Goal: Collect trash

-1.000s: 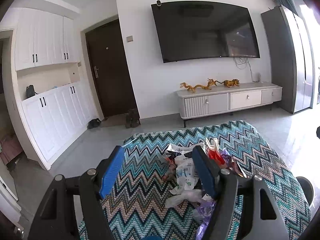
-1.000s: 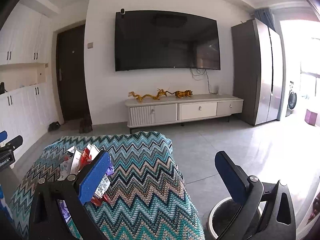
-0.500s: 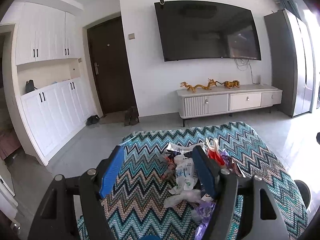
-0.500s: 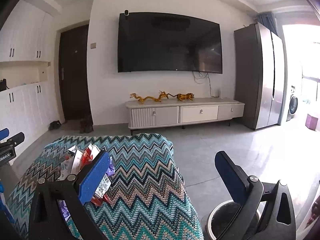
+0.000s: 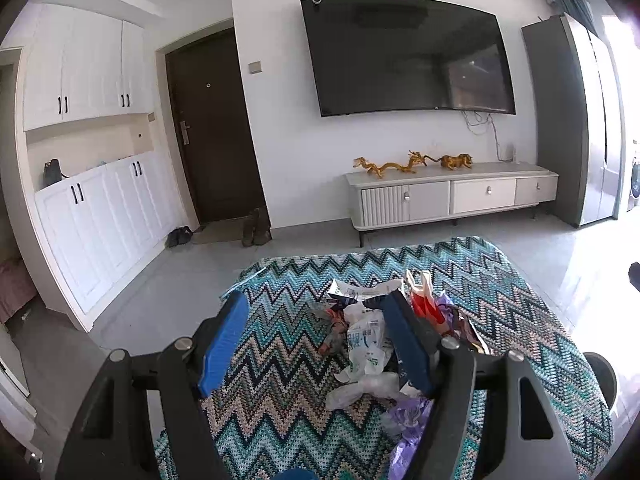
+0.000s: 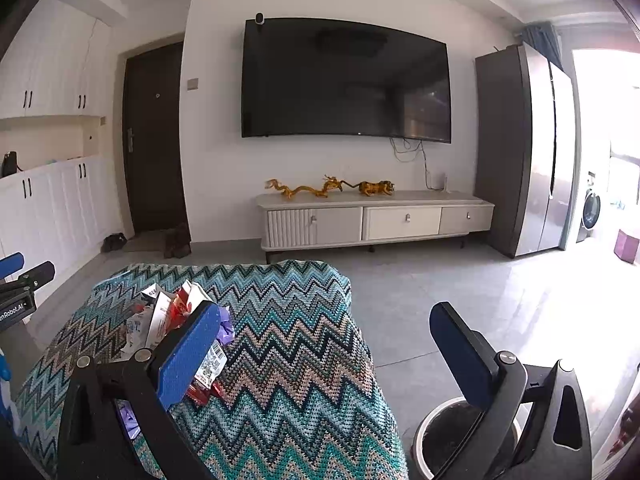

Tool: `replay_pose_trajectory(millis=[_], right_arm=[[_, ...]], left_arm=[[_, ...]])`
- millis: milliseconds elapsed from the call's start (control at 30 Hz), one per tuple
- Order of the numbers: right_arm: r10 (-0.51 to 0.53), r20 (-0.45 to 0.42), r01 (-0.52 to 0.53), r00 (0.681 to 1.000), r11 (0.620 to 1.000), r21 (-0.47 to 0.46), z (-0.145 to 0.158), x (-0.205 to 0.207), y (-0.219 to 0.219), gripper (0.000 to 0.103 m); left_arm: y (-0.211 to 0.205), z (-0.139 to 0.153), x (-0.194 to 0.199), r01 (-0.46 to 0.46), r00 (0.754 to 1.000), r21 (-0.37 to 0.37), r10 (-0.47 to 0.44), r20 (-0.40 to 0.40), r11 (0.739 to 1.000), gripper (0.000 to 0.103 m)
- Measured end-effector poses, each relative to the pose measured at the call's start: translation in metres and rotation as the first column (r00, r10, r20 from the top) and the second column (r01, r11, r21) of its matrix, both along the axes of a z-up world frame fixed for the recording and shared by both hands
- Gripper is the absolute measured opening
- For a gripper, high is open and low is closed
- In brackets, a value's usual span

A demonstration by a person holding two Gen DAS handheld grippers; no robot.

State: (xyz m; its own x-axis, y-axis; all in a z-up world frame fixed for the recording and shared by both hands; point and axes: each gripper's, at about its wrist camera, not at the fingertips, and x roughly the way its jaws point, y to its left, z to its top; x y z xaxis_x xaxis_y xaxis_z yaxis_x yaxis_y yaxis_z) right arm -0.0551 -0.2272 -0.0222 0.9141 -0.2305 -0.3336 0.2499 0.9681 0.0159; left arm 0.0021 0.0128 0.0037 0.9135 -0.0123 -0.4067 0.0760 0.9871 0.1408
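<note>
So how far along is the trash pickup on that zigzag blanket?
Nothing looks collected yet. The pile of crumpled wrappers and plastic bags sits on the zigzag blanket. The left gripper and right gripper are open and empty. Everything has yet to go into the round bin on the floor.

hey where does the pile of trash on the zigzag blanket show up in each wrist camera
Left wrist: the trash pile sits low, right of centre, just ahead of the open left hand-held gripper.
Right wrist: it lies lower left, partly behind a finger.
Shared landmark: the zigzag blanket, with the wall television behind.
</note>
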Motion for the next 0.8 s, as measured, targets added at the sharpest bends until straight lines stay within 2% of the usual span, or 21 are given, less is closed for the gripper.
replay_pose_trajectory(millis=[300,800], right_arm=[[0.0,-0.009,0.0,1.0,1.0,0.001,-0.001,0.001,0.0,0.103],[0.016,-0.018,-0.015,1.0,1.0,0.025,-0.002,0.002,-0.002,0.103]], left_arm=[[0.007,0.005,0.004,-0.009,1.0,-0.038,0.009,-0.013,0.999,0.069],[0.012,0.003,0.008,-0.011,1.0,-0.046,0.01,-0.026,0.999,0.069]])
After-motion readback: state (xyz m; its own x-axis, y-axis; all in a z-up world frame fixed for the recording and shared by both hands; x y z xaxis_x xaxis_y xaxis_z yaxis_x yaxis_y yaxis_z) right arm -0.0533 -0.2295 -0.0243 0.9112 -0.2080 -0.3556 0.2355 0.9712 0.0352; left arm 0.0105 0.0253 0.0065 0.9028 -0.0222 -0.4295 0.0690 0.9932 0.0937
